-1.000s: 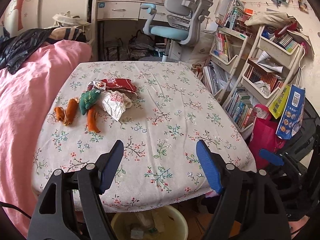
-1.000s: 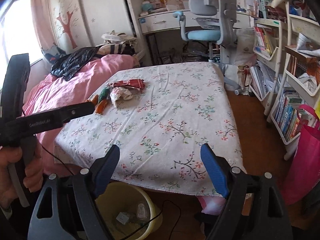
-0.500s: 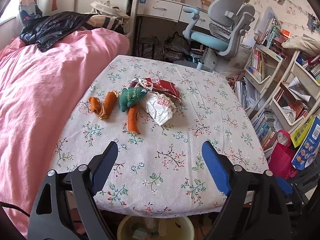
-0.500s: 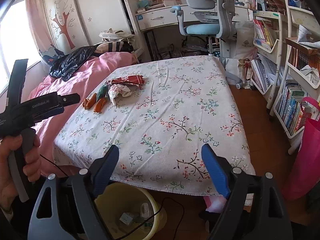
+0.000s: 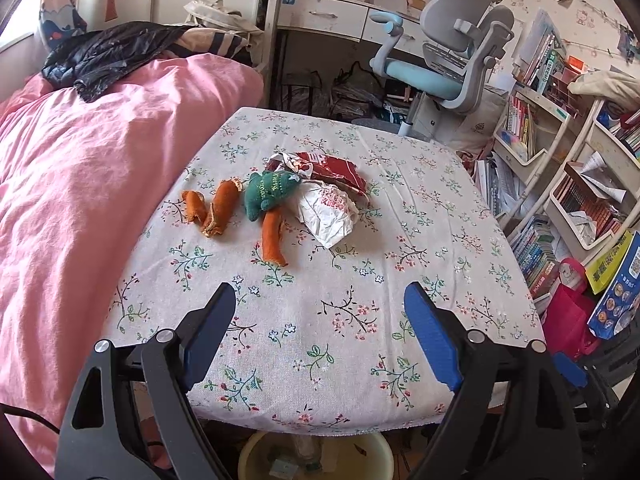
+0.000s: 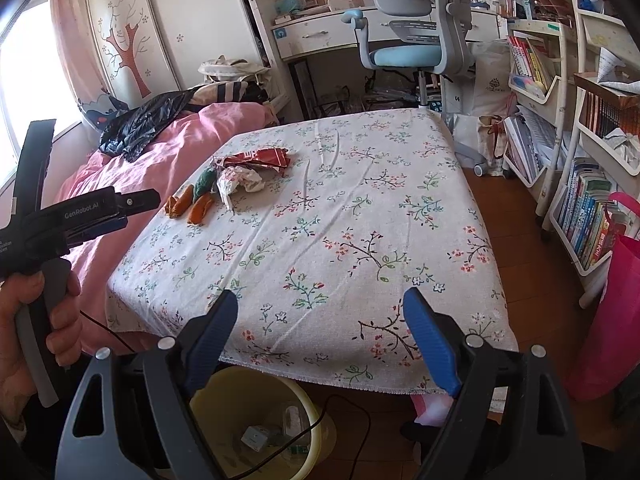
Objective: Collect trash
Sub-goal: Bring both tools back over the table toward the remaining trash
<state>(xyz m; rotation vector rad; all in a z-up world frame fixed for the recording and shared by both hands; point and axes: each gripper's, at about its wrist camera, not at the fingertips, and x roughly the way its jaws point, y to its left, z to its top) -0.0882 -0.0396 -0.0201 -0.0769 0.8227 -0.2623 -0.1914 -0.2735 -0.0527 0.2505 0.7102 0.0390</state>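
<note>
Trash: orange peels [image 5: 216,210], a white wrapper [image 5: 328,216] and a red packet [image 5: 332,168], clustered toward the tabletop's far left corner, a green plush [image 5: 270,192] lying among them.
Handling: likely all light; peels limp and curled, wrapper crumpled and springy, packet thin and probably slippery. Pinch the wrapper on a raised fold, the peels across their middle.
Tabletop [image 5: 340,320]: floral cloth, soft, may bunch under a low pinch.
Bin [image 6: 256,424]: yellow, on the floor under the near edge.
Left hand-held gripper [image 5: 320,320]: jaws wide apart, empty, over the near edge, facing the cluster.
Right hand-held gripper [image 6: 320,320]: jaws wide apart, empty, at the near edge.
</note>
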